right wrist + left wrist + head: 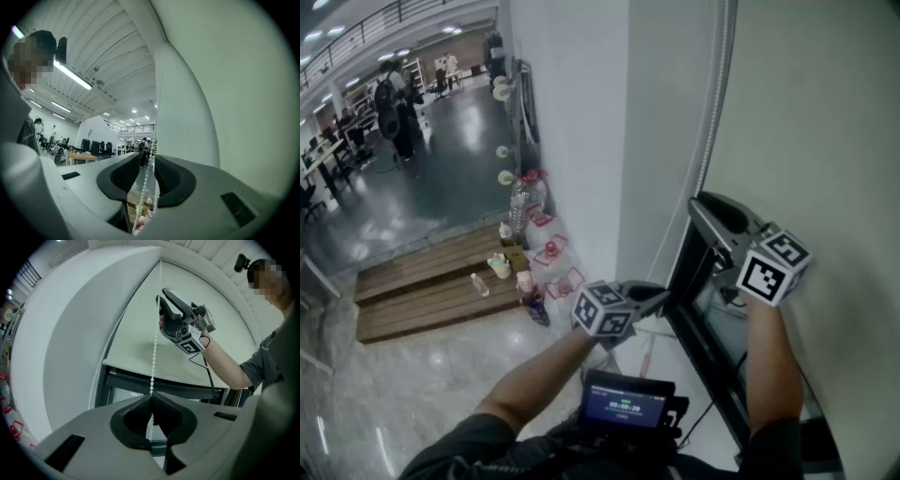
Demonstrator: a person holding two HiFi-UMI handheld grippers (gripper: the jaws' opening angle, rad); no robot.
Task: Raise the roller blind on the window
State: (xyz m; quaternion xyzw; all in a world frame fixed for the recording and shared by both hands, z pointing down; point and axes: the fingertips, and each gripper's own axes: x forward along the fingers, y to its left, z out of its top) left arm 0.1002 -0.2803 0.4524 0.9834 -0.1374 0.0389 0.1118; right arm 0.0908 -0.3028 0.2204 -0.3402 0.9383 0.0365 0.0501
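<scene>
Clenches the fingers of the left gripper on the chain, pads met and one bead strand pinched at the tips. Holds the fingers of the right gripper released, set apart on either side of the chain, with the beads hanging free through the gap.

Places the right gripper higher up that strand than the left, close against the blind. Places the left gripper lower, just left of the blind's bottom edge in the head view, and the right gripper above and to its right.

Draws the pinched strand straight from the left fingers to the blind's top corner. Leaves a second strand hanging loose just left of the blind, along the wall.

Shows the blind lowered over most of the window, with only a dark strip of frame and glass bare beneath the bottom bar. Shows a wooden platform with bottles on the floor, well left of the blind.
</scene>
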